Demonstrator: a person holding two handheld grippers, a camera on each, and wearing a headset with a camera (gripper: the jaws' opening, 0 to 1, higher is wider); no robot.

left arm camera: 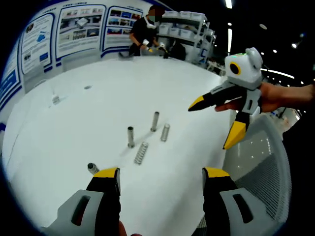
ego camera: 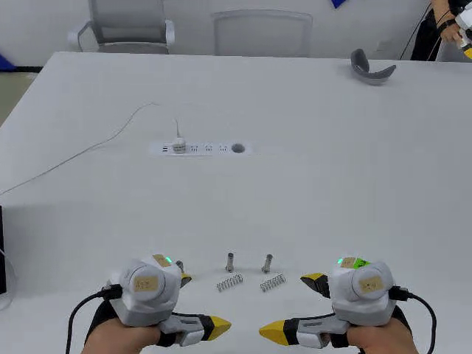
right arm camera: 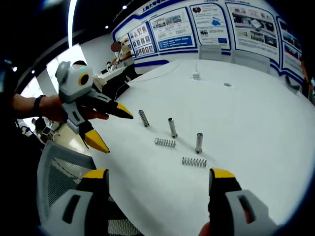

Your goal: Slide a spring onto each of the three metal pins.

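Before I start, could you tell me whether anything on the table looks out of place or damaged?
Nothing stands out. A bare pin and a second pin stand upright; a spring and a second spring lie flat just in front of them, undamaged as far as I can tell.

1. This looks like a lab or demo hall in an office building. A wide white table [ego camera: 332, 147] has a socket strip [ego camera: 200, 148] set flush into its top, with one plug and cable in it.
2. Grey office chairs [ego camera: 262, 33] stand at the table's far edge.
3. Blue-bordered information posters [right arm camera: 214, 22] line the wall.
4. Shelving [left arm camera: 189, 24] loaded with boxes stands behind another person [left arm camera: 140, 34], under ceiling strip lights [left arm camera: 230, 32].
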